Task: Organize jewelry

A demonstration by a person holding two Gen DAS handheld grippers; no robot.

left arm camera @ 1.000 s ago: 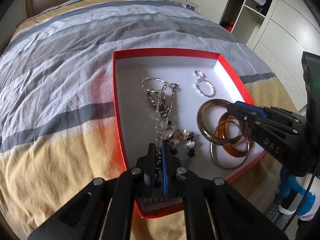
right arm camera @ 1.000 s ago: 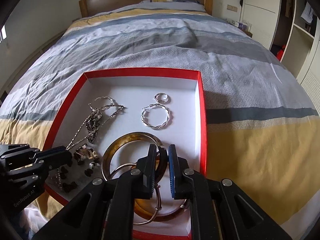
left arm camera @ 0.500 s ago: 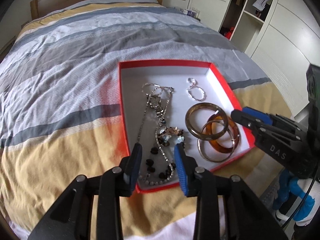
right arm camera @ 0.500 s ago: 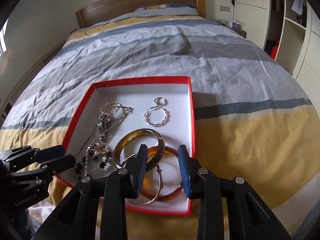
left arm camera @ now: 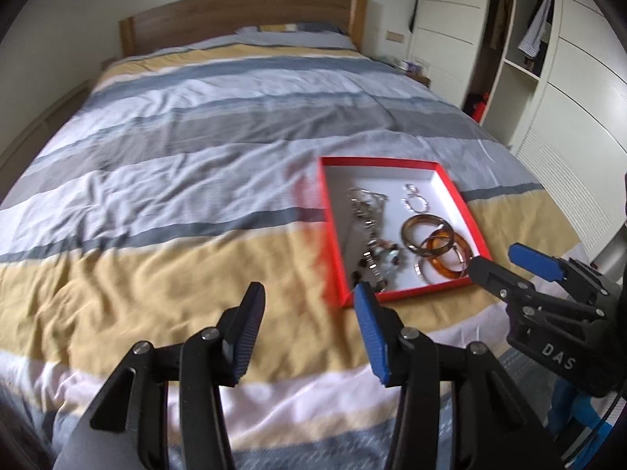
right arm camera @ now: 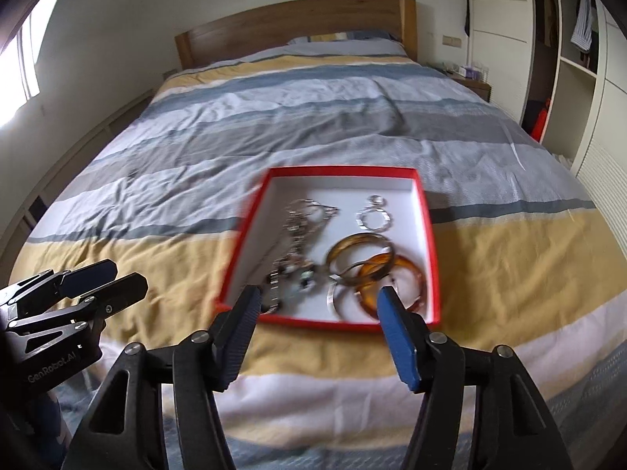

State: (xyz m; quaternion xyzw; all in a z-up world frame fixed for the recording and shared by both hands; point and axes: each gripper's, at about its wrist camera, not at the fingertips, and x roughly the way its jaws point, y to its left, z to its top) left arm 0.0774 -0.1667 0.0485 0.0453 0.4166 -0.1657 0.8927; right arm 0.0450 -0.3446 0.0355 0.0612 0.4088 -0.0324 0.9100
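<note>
Nearest, left gripper (left arm camera: 309, 301) and right gripper (right arm camera: 319, 305) — jaws just opened wide, nothing between them. Beyond, red tray (right arm camera: 429, 235) with white floor on striped bedspread (right arm camera: 274, 117) — three bangles (right arm camera: 368, 270), tangled silver chains (right arm camera: 301, 219), two silver hoops (right arm camera: 374, 215).

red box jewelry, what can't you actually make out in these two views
- Chain pile: motion blur in the right wrist view merges the chains; they cannot be counted.
- Dark beads: left wrist view, too small and partly behind the left hand-held gripper's blue pad.
- Red box near edge: right wrist view, partly covered by the right hand-held gripper.
- Small ring: too small for detail.
</note>
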